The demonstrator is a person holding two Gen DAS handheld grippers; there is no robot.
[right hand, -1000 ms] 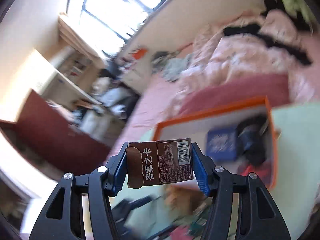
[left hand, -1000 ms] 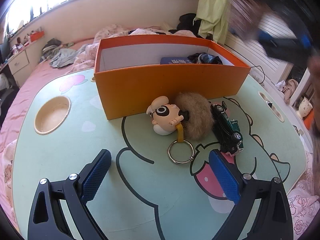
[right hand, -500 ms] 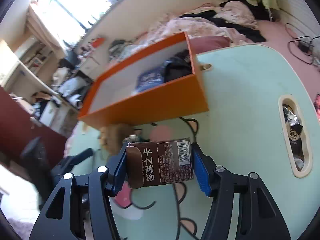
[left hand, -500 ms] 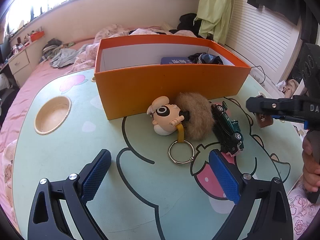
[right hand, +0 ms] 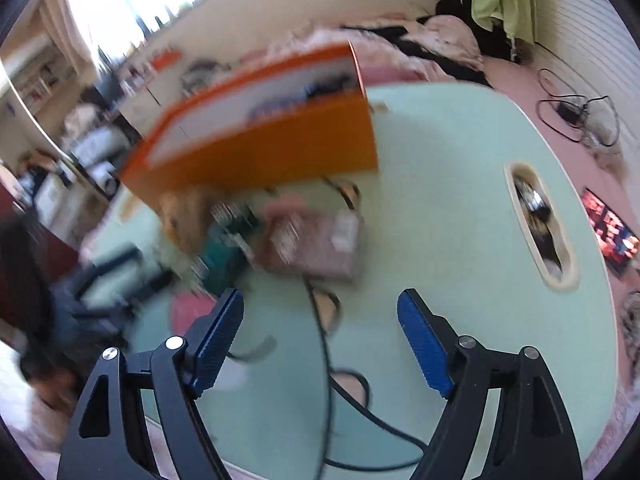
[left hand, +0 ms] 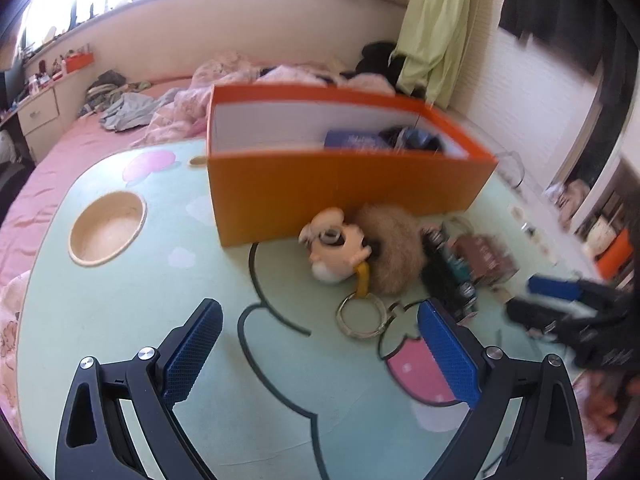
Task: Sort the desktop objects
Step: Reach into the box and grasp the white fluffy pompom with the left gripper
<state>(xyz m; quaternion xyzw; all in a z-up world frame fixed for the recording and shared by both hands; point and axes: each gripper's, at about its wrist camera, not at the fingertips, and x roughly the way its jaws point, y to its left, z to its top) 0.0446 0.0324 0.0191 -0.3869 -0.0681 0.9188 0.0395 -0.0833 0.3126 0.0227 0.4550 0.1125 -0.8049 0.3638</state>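
Left wrist view: showed the left gripper point(left hand: 320, 344) with jaws wide apart and nothing between them, poised over the green cartoon table point(left hand: 120, 320). Held, ahead of it, the orange box point(left hand: 340, 196), already containing a blue item and dark things. Found against the box's front wall the plush keychain point(left hand: 360, 252), its ring lying toward the camera; just beside it on the right the green toy car point(left hand: 448, 276), and next to that a brown card box point(left hand: 486, 256) lying on the table. Caught the right gripper point(left hand: 556, 300) at the far right edge, blurred.

Right wrist view: showed the right gripper point(right hand: 320, 336) with jaws opening and nothing between the pads — the brown card box point(right hand: 316, 240) lay on the table ahead, blurred, touching no pad. Put the toy car point(right hand: 220, 256) just left of it, under the orange box point(right hand: 260, 152).

Judged the step as a set-down of the card box outside the orange box, perhaps grouping. Called next for choosing one of the three loose objects — a low, square approach, clear of its close neighbours.
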